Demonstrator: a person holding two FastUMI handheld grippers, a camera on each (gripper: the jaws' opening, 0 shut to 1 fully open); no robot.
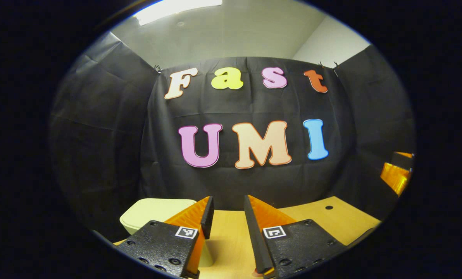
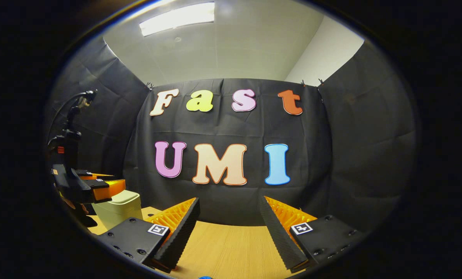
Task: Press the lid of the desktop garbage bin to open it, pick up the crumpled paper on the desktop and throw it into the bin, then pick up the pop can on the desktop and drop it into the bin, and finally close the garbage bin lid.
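**Hidden and cut-off items, both gripper views**

Garbage bin (image 1: 153, 213): in the left gripper view its right side and lower body were covered by a finger (image 1: 194, 223) of the left gripper (image 1: 228, 217); its base could not be seen. In the right gripper view the bin (image 2: 118, 211) had its top partly masked by the left gripper (image 2: 99, 186) above it, contact with the lid undeterminable, and its lower right corner stood behind a finger (image 2: 176, 228) of the right gripper (image 2: 231, 232). Right of the bin, an orange and black piece (image 1: 397, 174) was cut by the left view's edge, identity unclear. A small blue object (image 2: 205, 277) was cropped at the bottom edge, unidentifiable.
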